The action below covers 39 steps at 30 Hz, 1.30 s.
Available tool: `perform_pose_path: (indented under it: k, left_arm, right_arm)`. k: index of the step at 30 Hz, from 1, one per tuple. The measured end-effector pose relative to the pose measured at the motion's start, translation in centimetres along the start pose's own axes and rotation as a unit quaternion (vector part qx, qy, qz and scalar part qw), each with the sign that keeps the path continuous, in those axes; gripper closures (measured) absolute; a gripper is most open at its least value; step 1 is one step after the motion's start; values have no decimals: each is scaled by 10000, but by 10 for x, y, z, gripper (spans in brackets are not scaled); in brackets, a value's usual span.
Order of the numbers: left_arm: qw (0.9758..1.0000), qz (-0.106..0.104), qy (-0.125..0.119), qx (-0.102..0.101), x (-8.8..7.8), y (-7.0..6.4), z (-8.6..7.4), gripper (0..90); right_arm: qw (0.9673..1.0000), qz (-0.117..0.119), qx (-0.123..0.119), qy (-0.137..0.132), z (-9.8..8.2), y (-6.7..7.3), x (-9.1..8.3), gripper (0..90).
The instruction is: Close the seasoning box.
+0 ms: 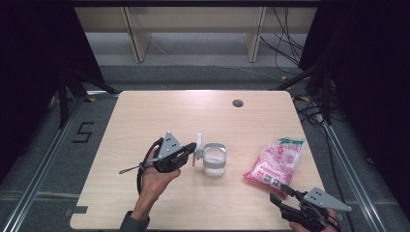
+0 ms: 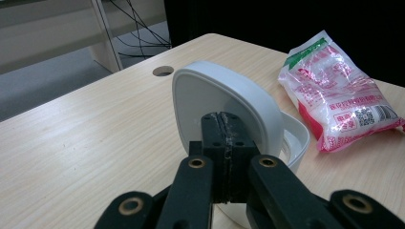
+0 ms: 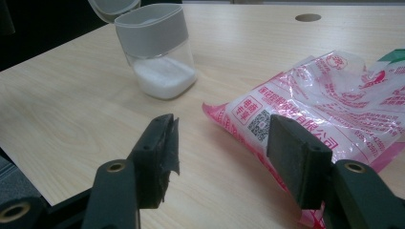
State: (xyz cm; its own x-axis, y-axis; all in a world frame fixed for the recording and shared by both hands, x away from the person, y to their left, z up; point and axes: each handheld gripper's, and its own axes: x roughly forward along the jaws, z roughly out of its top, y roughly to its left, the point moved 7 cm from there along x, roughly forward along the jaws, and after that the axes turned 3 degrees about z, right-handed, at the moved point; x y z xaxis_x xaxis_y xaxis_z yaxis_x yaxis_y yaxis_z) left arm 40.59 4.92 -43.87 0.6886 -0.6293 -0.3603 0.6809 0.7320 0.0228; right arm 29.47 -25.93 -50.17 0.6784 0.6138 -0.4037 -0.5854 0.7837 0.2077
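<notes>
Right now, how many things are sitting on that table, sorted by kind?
Clear containers with white powder inside and a flip lid standing open: 1, the container
Pink and white printed plastic bags: 1, the bag
Hand-held grippers: 2, the left gripper with its fingers closed on the lid, and the right gripper, open near the bag
Total: 4

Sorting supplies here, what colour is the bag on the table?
Pink-red and white print with a green top, on the bag, clearest in the right gripper view.

Worktop (image 1: pixel 145 116) far half open; jar (image 1: pixel 214 159) mid-worktop and pink bag (image 1: pixel 275 162) right of it block the near lane.
</notes>
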Motion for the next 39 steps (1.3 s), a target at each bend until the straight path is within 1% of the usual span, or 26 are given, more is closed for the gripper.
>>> perform_pose_path:
  k: [1, 2, 5, 7, 8, 9, 10, 11, 12, 13, 14, 15, 16, 17, 21, 22, 24, 25, 27, 30, 31, 33, 35, 36, 37, 39]
  left_arm:
    - [10000, 0, 0, 0, 0, 0, 0, 889]
    - [10000, -63, -3, 9, 0, -1, 0, 889]
    - [10000, -80, 25, -21, 0, -3, 1, 890]
    - [9997, -227, 51, -85, 0, -7, 1, 891]
    - [9998, 146, 81, 77, -1, 2, 2, 891]
    - [9997, 140, 27, 176, -1, 2, 4, 891]
    - [9997, 140, 27, 176, -1, 2, 4, 891]
    - [9997, 131, 41, 218, -1, 1, 6, 891]
    - [9997, 131, 41, 218, -1, 1, 6, 891]
    - [9998, 109, -7, 139, 0, 0, 7, 891]
    - [9995, 164, -6, 278, -1, 1, 9, 891]
    - [9997, 142, 28, 188, -1, -1, 9, 891]
    - [9998, 133, 3, 167, 0, -1, 9, 891]
    - [9994, 156, -34, 296, 0, 0, 11, 891]
    - [9994, 150, -23, 321, 1, -1, 12, 891]
    - [9994, 138, -49, 306, 2, -2, 13, 891]
    - [9994, 144, -43, 312, 2, -2, 13, 891]
    - [9993, 149, -25, 339, 2, -2, 13, 891]
    - [9993, 138, -33, 338, 3, -4, 13, 891]
    - [9996, 62, 2, 272, 6, -9, 12, 891]
    - [9996, 41, -5, 270, 7, -11, 13, 890]
    - [9995, 0, -5, 305, 10, -15, 13, 890]
    - [9996, -24, -3, 289, 10, -17, 13, 891]
    - [9994, -61, -2, 342, 10, -18, 14, 890]
    - [9995, -92, -46, 303, 11, -19, 15, 890]
    - [9994, -94, -48, 320, 9, -19, 16, 888]
  right_arm:
    - [10000, 0, 0, 0, 0, 0, 0, 436]
    - [10000, 23, -88, -28, 1, -1, 0, 436]
    - [9999, 81, -79, -64, 1, 0, 1, 436]
    - [10000, 55, -2, -55, 0, 2, 1, 436]
    - [10000, 55, -2, -55, 0, 2, 1, 436]
    - [9999, 68, 94, 46, -1, 4, -2, 436]
    - [9999, 68, 94, 46, -1, 4, -2, 436]
    - [10000, 75, -7, -34, 0, 3, -1, 436]
    - [9999, 110, -48, -55, 0, 2, 0, 436]
    - [9999, 110, -48, -55, 0, 2, 0, 436]
    - [9999, 104, -69, -52, 0, 2, -1, 436]
    - [9999, 88, -69, -2, -1, 2, -1, 436]
    - [9999, 105, -66, -2, -1, 2, -1, 436]
    - [9999, 80, -102, -13, -1, 2, -2, 436]
    - [9999, 102, -97, -45, -1, 2, -1, 435]
    - [9999, 94, -101, 10, -1, 3, -2, 434]
    - [9999, 57, -119, 1, -1, 2, -2, 434]
    - [10000, 45, 9, 39, -3, 4, -2, 434]
    - [9999, 65, 66, 60, -3, 5, -3, 433]
    - [10000, 69, 6, 47, -3, 4, -2, 433]
    - [9998, 51, -167, 20, -2, 1, -1, 433]
    - [9998, 55, -166, 20, -3, 1, -1, 433]
    - [9999, 80, -129, 24, -3, 2, -2, 433]
    - [9999, 139, -64, 21, -3, 3, -2, 433]
    - [9999, 139, -64, 21, -3, 3, -2, 433]
    - [10000, 70, -15, 49, -3, 4, -3, 432]
